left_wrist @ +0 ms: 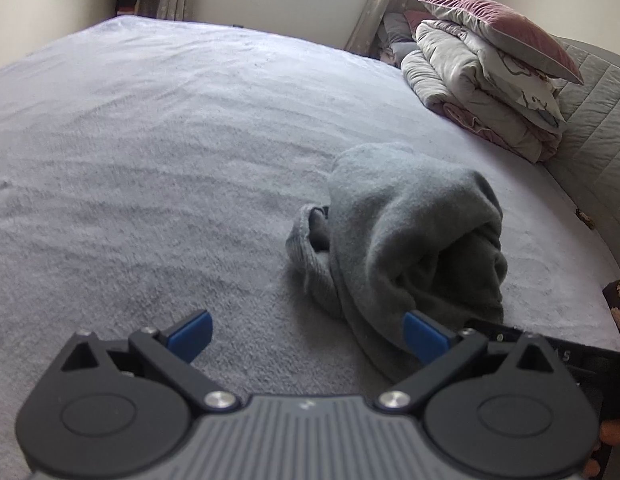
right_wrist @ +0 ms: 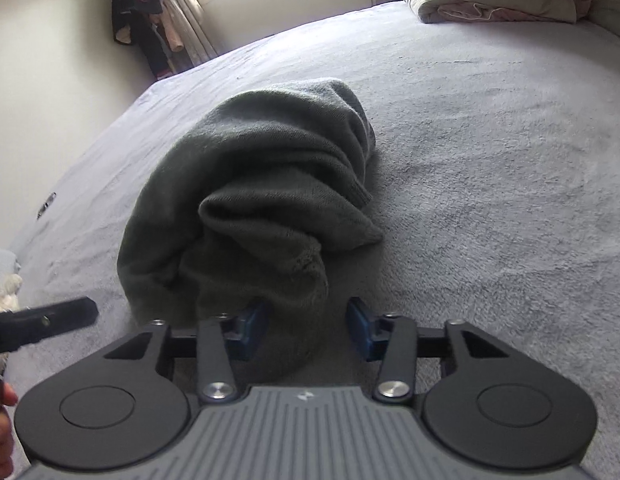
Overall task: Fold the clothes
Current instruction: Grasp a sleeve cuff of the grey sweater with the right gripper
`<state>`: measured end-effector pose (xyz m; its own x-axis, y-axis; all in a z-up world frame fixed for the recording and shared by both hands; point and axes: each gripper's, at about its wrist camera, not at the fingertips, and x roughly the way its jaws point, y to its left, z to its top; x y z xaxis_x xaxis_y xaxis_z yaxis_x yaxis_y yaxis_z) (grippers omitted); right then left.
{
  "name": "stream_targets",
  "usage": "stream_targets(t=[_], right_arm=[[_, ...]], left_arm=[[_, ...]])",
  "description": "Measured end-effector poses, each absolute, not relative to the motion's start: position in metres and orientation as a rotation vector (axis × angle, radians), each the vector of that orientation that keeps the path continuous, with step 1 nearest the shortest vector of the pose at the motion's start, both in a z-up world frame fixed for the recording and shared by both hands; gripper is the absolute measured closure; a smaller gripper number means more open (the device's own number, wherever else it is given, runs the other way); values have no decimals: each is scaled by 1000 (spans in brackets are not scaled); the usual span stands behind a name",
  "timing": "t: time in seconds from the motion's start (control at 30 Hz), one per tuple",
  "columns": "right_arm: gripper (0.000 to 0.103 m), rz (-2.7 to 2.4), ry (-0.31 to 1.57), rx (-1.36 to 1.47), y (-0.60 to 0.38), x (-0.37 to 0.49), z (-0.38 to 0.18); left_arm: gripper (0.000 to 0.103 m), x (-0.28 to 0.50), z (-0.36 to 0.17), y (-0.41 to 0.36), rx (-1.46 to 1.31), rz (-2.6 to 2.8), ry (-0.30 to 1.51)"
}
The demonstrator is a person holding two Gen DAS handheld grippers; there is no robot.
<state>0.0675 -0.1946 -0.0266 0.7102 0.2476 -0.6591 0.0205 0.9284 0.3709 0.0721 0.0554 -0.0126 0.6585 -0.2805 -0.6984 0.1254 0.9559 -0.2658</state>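
Observation:
A crumpled grey knitted sweater (left_wrist: pixel 410 232) lies bunched on the pale grey bed cover (left_wrist: pixel 150 160). In the left wrist view my left gripper (left_wrist: pixel 308 336) stands wide open just in front of the sweater's near left edge. Its right blue pad (left_wrist: pixel 424 336) is at the cloth's hem and its left pad is over bare cover. In the right wrist view the sweater (right_wrist: pixel 250 184) fills the middle. My right gripper (right_wrist: pixel 306 328) is half closed around the sweater's near fold. Cloth sits between the blue pads, with a gap still showing at the right pad (right_wrist: pixel 360 326).
A stack of folded quilts (left_wrist: pixel 482 92) topped by a mauve pillow (left_wrist: pixel 502 28) sits at the far right by the padded headboard (left_wrist: pixel 598 132). Clothes hang (right_wrist: pixel 142 20) in the corner by the window. A finger of the other gripper (right_wrist: pixel 50 320) shows at the left edge.

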Motion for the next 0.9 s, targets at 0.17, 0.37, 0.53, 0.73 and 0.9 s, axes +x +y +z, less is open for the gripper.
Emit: stream_targets(t=[0.17,0.37,0.53,0.73,0.9], right_arm=[[95,143,774,426,-200,66,-28],[99,151,727,458,-197,52,-14],[99,200,718,453,-188,34,0],[99,215,800,471,-179,9,3],[100,304,805,446,-167,-7,17]], left_arm=[[1,76,-21,52,-187,-220,834],[1,72,-19,49,-181,-255,824],[3,65,-13,51,-175,-280,801],[4,59,-7,54,-200,-287,783],[7,53,-4,51,-211,-312,783]])
